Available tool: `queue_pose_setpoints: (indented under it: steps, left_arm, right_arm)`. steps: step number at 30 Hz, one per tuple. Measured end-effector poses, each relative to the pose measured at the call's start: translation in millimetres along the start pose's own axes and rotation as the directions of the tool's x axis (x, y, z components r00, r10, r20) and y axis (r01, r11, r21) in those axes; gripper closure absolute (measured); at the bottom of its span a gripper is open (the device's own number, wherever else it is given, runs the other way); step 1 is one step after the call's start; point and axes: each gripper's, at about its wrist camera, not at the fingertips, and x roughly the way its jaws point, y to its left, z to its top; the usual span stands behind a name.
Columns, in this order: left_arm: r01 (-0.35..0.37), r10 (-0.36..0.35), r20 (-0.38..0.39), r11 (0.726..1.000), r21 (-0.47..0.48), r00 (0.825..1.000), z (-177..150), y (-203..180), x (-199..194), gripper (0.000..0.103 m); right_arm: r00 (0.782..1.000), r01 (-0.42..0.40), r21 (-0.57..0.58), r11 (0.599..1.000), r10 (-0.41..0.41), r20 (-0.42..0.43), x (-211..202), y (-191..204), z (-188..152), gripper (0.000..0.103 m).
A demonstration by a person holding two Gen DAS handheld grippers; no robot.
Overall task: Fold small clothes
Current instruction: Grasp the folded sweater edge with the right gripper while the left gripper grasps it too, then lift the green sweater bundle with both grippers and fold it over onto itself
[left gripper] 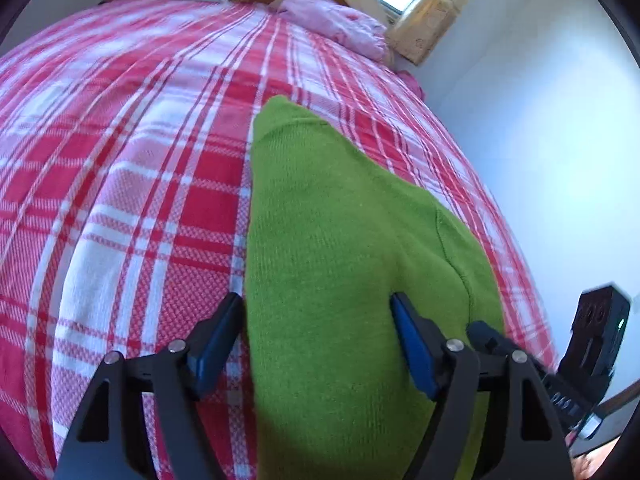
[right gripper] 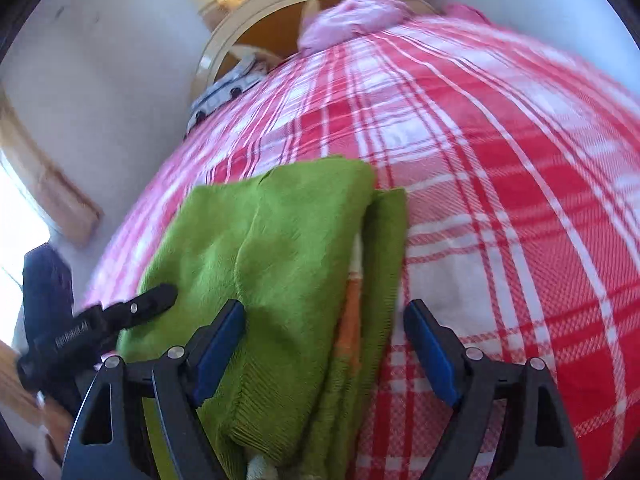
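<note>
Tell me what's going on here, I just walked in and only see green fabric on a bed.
A person holding a gripper in each hand is folding a small green garment on a bed covered with a red and white checked cover. The garment lies folded in layers. The left gripper and the right gripper both stand open just over its near end, gripping nothing. A pink bundle of cloth lies at the far end of the bed.
</note>
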Motion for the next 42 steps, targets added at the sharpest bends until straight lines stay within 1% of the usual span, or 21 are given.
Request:
queue_pose_setpoints:
  steps: [1,2,4,6,11,14,15,17,18,19,20,22,24,25,27,29,31,34,36,38,42]
  left_arm:
    - [-0.004,0.004,0.003,1.0,0.006,1.0,-1,-1,0,0.025]
    - [-0.009,0.009,0.004,1.0,0.014,1.0,-3,-3,1,0.025]
    - [-0.014,0.014,0.001,0.999,0.045,1.0,-3,-7,2,0.026]
    - [-0.021,0.021,-0.003,0.997,0.067,1.0,-3,-11,4,0.026]
    - [-0.061,0.06,0.01,0.992,0.106,0.998,-3,-15,4,0.029]
    - [-0.066,0.063,0.021,0.99,0.126,0.998,-4,-20,5,0.038]
    - [-0.068,0.066,0.024,0.989,0.134,0.998,-4,-21,5,0.04]
    - [-0.083,0.079,0.033,0.986,0.147,0.996,-5,-25,5,0.042]
    - [-0.087,0.083,0.037,0.984,0.153,0.996,-6,-26,4,0.044]
    - [-0.091,0.086,0.04,0.983,0.159,0.995,-6,-27,4,0.045]
    - [-0.097,0.091,0.044,0.982,0.165,0.995,-7,-29,2,0.048]
    - [-0.111,0.104,0.047,0.978,0.175,0.993,-8,-31,-1,0.052]
    - [-0.127,0.12,0.049,0.974,0.189,0.992,-9,-35,-5,0.056]
    - [-0.13,0.123,0.049,0.973,0.19,0.991,-8,-36,-7,0.057]
    - [-0.138,0.132,0.043,0.972,0.191,0.99,-12,-37,-15,0.058]
    - [-0.146,0.141,0.039,0.97,0.192,0.989,-18,-39,-22,0.058]
    - [-0.166,0.16,0.045,0.962,0.219,0.986,-26,-44,-33,0.058]
    - [-0.21,0.194,0.082,0.93,0.303,0.978,-44,-61,-53,0.058]
    - [-0.226,0.206,0.096,0.915,0.335,0.974,-54,-69,-63,0.058]
    - [-0.223,0.202,0.095,0.907,0.356,0.975,-65,-74,-73,0.058]
    - [-0.177,0.163,0.069,0.912,0.37,0.984,-86,-81,-88,0.058]
  right_arm:
    - [1.0,-0.006,-0.006,1.0,0.006,-0.003,1,1,0,0.021]
    - [1.0,-0.015,-0.011,1.0,0.015,-0.006,2,1,-1,0.023]
    - [0.999,-0.035,-0.016,0.999,0.035,-0.005,3,0,-1,0.032]
    - [0.999,-0.044,-0.024,0.999,0.044,-0.005,4,1,-2,0.036]
    - [0.999,-0.032,-0.031,0.999,0.032,-0.005,8,4,-1,0.036]
    - [1.0,-0.018,-0.03,0.999,0.017,-0.005,9,5,1,0.036]
    - [1.0,-0.01,-0.033,0.999,0.01,-0.002,8,6,0,0.038]
    - [1.0,0.011,-0.052,0.999,-0.011,0.008,7,11,-2,0.047]
    - [1.0,0.012,-0.062,0.998,-0.011,0.012,6,15,-3,0.056]
    - [1.0,0.019,-0.067,0.998,-0.018,0.016,6,18,-3,0.06]
    - [0.999,0.042,-0.076,0.996,-0.041,0.024,5,23,-4,0.061]
    - [0.994,0.105,-0.117,0.988,-0.1,0.042,2,36,-6,0.068]
    - [0.984,0.175,-0.166,0.97,-0.168,0.057,-2,53,-8,0.071]
    - [0.982,0.187,-0.174,0.967,-0.179,0.061,-5,57,-9,0.072]
    - [0.981,0.189,-0.177,0.966,-0.178,0.072,-16,65,-12,0.073]
    - [0.985,0.167,-0.17,0.971,-0.156,0.077,-31,70,-15,0.073]
    - [0.987,0.151,-0.162,0.975,-0.14,0.078,-44,76,-20,0.074]
    - [0.988,0.137,-0.158,0.978,-0.125,0.087,-67,87,-32,0.074]
    - [0.989,0.127,-0.151,0.98,-0.113,0.094,-82,92,-42,0.074]
    - [0.989,0.12,-0.146,0.982,-0.107,0.1,-97,96,-53,0.074]
    - [0.987,0.128,-0.144,0.981,-0.112,0.118,-127,99,-77,0.074]
